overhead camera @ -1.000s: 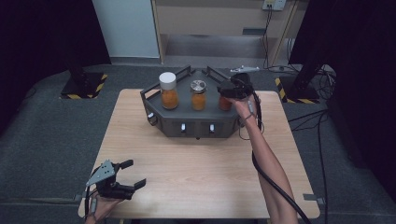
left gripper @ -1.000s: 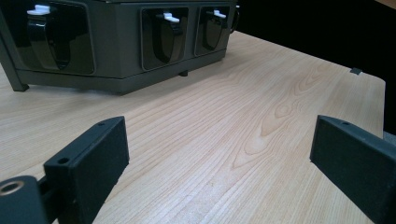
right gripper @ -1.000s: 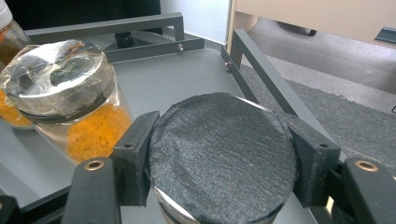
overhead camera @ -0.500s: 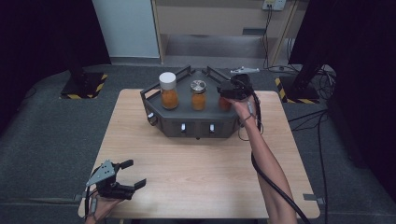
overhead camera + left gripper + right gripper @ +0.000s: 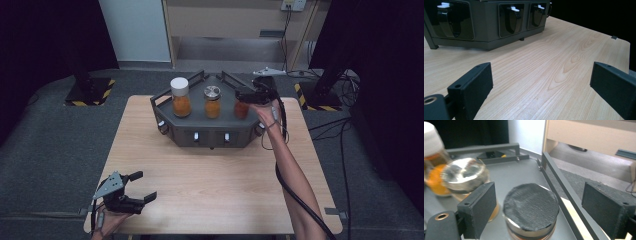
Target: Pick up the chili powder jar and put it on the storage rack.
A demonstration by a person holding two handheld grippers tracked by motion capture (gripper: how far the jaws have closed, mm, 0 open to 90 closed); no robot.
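Three jars of orange stuff stand in a row on a dark grey stand (image 5: 210,135) at the table's far side: a white-lidded jar (image 5: 180,97), a silver-lidded jar (image 5: 212,101) and a black-lidded jar (image 5: 242,109). My right gripper (image 5: 248,96) hovers over the black-lidded jar (image 5: 531,207); in the right gripper view its gripper (image 5: 540,203) is open, jaws on either side of the lid and clear of it. My left gripper (image 5: 136,187) rests low at the table's near left corner, open and holding nothing. Between its jaws, the left gripper (image 5: 541,75) shows only bare wood.
The stand (image 5: 486,22) has raised rails (image 5: 564,187) around its top and white switches on its front face. The silver-lidded jar (image 5: 465,173) and the white-lidded jar (image 5: 432,157) stand close to the left of the black-lidded one. The table's far right edge (image 5: 621,42) shows in the left gripper view.
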